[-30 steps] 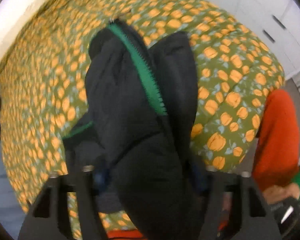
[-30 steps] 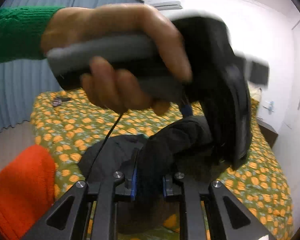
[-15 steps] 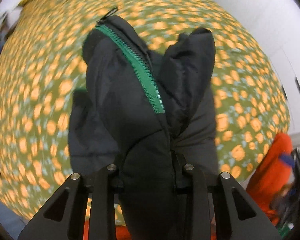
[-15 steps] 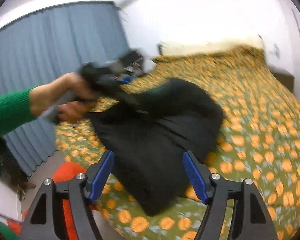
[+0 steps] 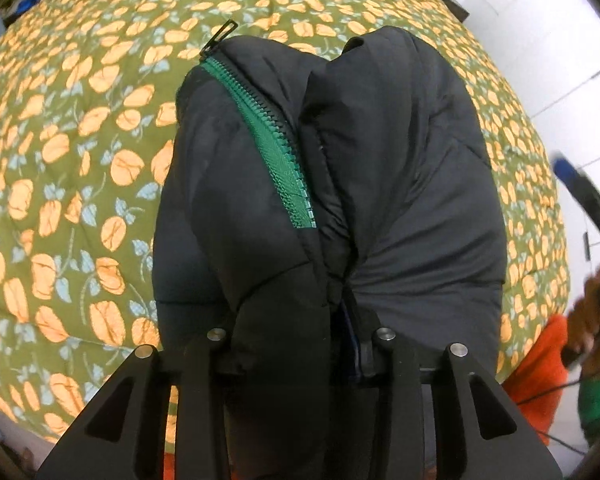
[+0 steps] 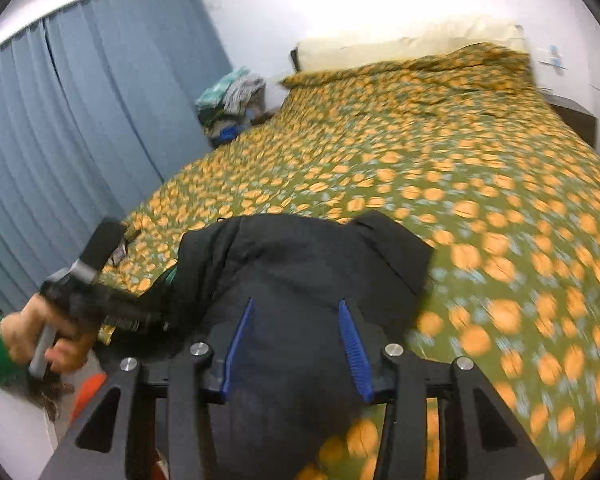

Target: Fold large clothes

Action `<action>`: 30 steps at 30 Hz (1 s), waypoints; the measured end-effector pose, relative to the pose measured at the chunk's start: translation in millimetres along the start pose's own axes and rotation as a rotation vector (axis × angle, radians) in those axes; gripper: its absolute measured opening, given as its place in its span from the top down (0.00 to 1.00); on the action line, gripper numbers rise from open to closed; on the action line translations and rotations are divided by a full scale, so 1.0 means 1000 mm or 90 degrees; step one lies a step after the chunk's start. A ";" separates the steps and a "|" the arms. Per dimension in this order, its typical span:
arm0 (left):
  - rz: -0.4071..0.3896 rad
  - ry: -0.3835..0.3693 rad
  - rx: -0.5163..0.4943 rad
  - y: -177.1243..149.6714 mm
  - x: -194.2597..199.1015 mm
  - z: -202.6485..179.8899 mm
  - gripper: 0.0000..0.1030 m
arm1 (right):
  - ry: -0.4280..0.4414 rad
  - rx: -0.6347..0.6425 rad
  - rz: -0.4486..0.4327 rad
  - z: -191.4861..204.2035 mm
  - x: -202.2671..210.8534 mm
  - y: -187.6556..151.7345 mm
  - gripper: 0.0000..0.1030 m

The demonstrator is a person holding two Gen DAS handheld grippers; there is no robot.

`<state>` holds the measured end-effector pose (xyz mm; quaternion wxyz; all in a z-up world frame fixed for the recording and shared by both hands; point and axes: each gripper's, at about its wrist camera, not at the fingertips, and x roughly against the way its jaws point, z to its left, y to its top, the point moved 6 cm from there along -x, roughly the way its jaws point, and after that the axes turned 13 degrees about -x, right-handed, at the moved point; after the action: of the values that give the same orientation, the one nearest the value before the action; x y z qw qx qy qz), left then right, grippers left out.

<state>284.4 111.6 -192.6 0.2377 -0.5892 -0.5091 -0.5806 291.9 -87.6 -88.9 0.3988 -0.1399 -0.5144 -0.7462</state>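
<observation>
A black padded jacket [image 5: 400, 184] with a green zipper [image 5: 276, 148] hangs bunched over the bed's near edge. My left gripper [image 5: 300, 344] is shut on a thick fold of the jacket, which hides its fingertips. In the right wrist view the jacket [image 6: 300, 264] lies in front of my right gripper [image 6: 296, 336], which is open with its blue pads [image 6: 354, 352] on either side of the cloth, not clamping it. The left gripper and the hand holding it [image 6: 80, 308] show at the left of that view.
The bed is covered by a green quilt with orange flowers [image 6: 460, 160]. A pale pillow [image 6: 400, 44] lies at the head. A pile of clothes [image 6: 232, 96] sits beside blue curtains [image 6: 80, 120]. An orange object [image 5: 540, 368] is by the bed's edge.
My right gripper let go of the jacket, opened and now faces the bed with the jacket between its fingers. My left gripper kept its hold and lowered the jacket toward the quilt.
</observation>
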 end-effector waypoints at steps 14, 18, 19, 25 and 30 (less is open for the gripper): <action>0.003 -0.115 0.088 -0.017 -0.046 0.054 0.64 | -0.091 0.102 0.273 0.060 -0.230 -0.030 0.59; 0.010 -0.139 0.107 -0.014 -0.064 0.066 0.63 | -0.125 0.122 0.286 0.051 -0.254 -0.039 0.60; 0.012 -0.141 0.110 -0.013 -0.067 0.067 0.63 | -0.124 0.115 0.282 0.047 -0.257 -0.041 0.60; 0.017 -0.106 0.061 -0.009 -0.064 0.059 0.62 | -0.098 0.088 0.272 0.044 -0.243 -0.031 0.59; 0.007 -0.097 0.054 -0.006 -0.066 0.061 0.61 | -0.051 0.090 0.212 0.060 -0.154 -0.024 0.59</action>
<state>318.6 145.5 -268.5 0.2259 -0.6241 -0.5465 -0.5107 361.1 38.7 -173.8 0.5048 -0.2248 -0.5508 -0.6255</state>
